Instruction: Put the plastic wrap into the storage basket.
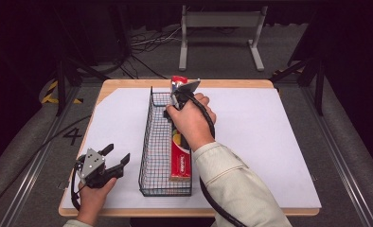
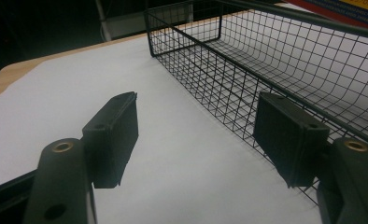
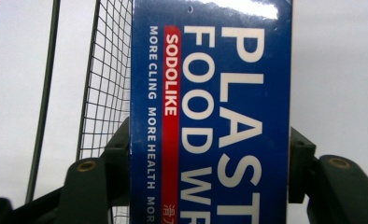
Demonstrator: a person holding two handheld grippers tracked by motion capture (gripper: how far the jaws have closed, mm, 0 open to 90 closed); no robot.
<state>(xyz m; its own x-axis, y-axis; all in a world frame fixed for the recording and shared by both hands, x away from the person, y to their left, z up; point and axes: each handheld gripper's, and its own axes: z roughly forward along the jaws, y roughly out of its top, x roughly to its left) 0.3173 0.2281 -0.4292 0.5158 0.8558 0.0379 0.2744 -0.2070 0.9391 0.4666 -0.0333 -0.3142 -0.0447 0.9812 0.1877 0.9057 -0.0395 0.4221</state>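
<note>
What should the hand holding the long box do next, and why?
Probably lower it a little further and then open the jaws. The right gripper is shut on the plastic wrap box, which lies along the right side of the wire basket, seemingly resting on its rim. The left gripper is open beside the basket, holding nothing.

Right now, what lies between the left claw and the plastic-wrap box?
In the high view, the black wire basket's near wall separates the open left claw from the long red-and-blue box.
</note>
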